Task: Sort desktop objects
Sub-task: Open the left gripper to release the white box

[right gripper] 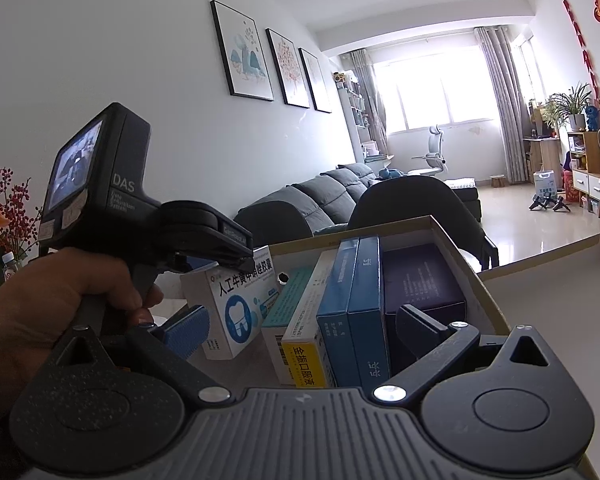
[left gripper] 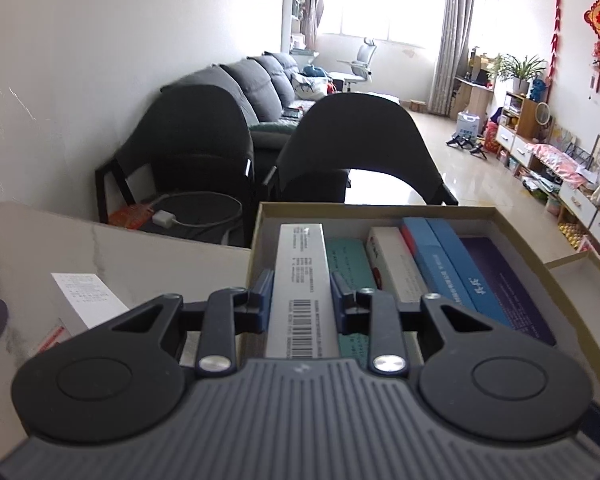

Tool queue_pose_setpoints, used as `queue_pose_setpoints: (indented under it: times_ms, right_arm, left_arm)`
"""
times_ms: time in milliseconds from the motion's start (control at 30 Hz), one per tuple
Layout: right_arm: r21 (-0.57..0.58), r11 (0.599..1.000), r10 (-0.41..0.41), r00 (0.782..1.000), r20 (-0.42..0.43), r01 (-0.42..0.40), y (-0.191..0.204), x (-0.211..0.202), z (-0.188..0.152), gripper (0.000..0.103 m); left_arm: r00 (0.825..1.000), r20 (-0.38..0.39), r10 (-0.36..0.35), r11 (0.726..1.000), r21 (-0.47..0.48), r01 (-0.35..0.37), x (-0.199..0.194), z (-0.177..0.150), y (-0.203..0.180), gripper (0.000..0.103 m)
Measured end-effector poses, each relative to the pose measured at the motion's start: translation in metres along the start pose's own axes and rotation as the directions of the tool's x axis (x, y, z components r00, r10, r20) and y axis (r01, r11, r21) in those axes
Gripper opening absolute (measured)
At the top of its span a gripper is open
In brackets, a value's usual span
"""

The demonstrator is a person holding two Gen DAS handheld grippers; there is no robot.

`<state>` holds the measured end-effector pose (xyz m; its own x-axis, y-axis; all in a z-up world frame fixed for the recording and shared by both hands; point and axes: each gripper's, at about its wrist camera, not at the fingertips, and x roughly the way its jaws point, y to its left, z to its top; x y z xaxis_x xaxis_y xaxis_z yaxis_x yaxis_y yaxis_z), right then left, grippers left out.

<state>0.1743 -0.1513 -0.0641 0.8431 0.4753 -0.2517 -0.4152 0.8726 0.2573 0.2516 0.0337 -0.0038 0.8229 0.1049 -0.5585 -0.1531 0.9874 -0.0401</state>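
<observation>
Your left gripper (left gripper: 302,300) is closed nearly all the way on a long white box (left gripper: 302,276), its blue pads pressing the box's two long sides. The box carries a barcode on its upper face and hangs tilted over the left end of the open cardboard tray (left gripper: 380,210), just above the teal box (left gripper: 348,258) that lies flat inside. In the right wrist view the same white box (right gripper: 236,300) shows a blue tooth drawing on its side, and your left hand (right gripper: 60,300) grips the tool's handle.

Beside the teal box the tray holds a white and red box (left gripper: 396,264), two blue boxes (left gripper: 440,260) standing on edge side by side, and a dark purple box (left gripper: 508,280) against the right wall. The tray sits on the pale marble table (left gripper: 80,248), where a printed slip of paper (left gripper: 88,296) lies to the tray's left.

Your right gripper (right gripper: 300,328) stands wide open at the near end of the tray. One blue pad (right gripper: 188,332) seems to sit outside the left of the row and the dark finger by the purple box, though the angle makes contact hard to judge. It holds nothing.
</observation>
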Motion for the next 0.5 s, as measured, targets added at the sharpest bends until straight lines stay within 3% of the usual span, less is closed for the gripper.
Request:
queue_pose_setpoints:
  times_ms: [500]
  right_arm:
    - [-0.016,1.000,-0.008,1.000,-0.014,0.008,0.001,0.005,-0.002,0.100]
  left_arm:
    - [0.993,-0.103,-0.055,0.997,-0.063,0.048,0.023,-0.003,0.009,0.029]
